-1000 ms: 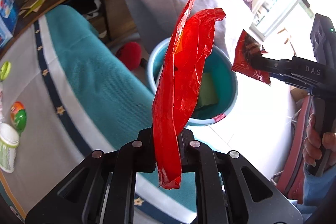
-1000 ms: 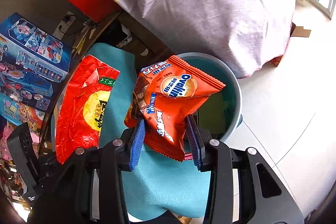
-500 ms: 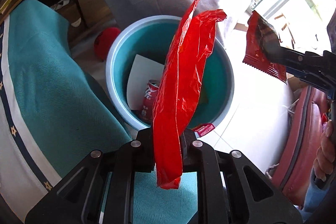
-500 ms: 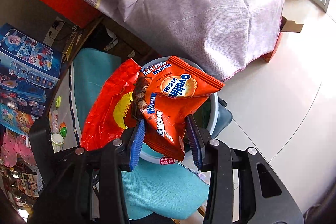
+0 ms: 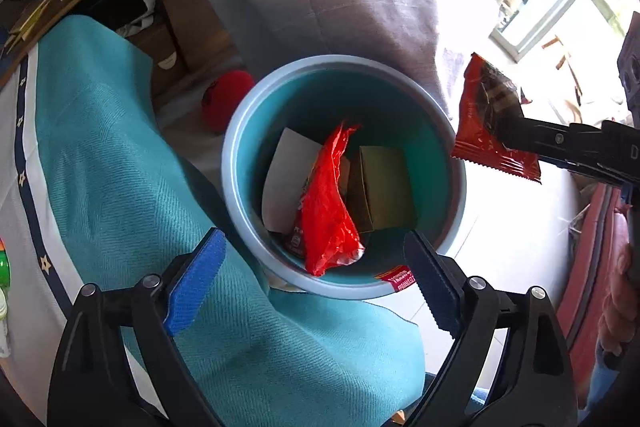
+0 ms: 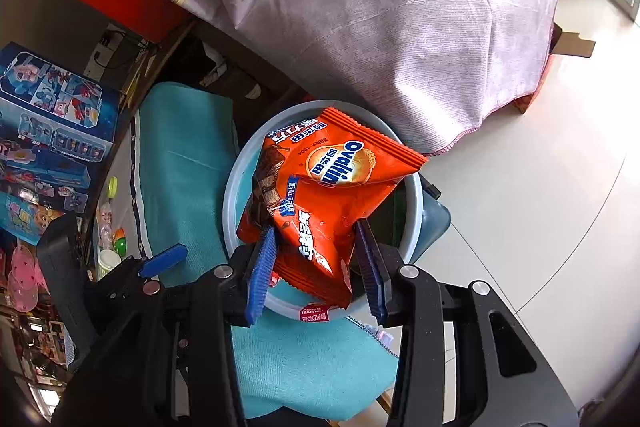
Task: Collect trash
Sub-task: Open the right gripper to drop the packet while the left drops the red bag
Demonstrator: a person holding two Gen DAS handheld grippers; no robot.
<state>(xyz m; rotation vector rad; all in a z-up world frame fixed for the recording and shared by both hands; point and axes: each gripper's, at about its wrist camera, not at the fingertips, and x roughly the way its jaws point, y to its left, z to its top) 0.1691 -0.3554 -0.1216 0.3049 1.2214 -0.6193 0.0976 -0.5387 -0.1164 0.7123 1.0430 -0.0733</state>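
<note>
Teal-clothed table [image 5: 120, 163] edge, blue bin [image 5: 240, 131] on floor below. My left gripper [image 5: 316, 283] jaws just sprang wide, empty; red wrapper [image 5: 328, 211] lies in bin. Right gripper [image 6: 316, 267] clamps orange snack packet [image 6: 328, 195] over bin: release next.

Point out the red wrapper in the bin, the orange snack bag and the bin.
red wrapper [image 5: 326, 199], left wrist view, on its crumpled middle.
orange snack bag [image 6: 328, 187], right wrist view, on its printed front.
bin [image 5: 236, 147], left wrist view, on its pale left rim.
</note>
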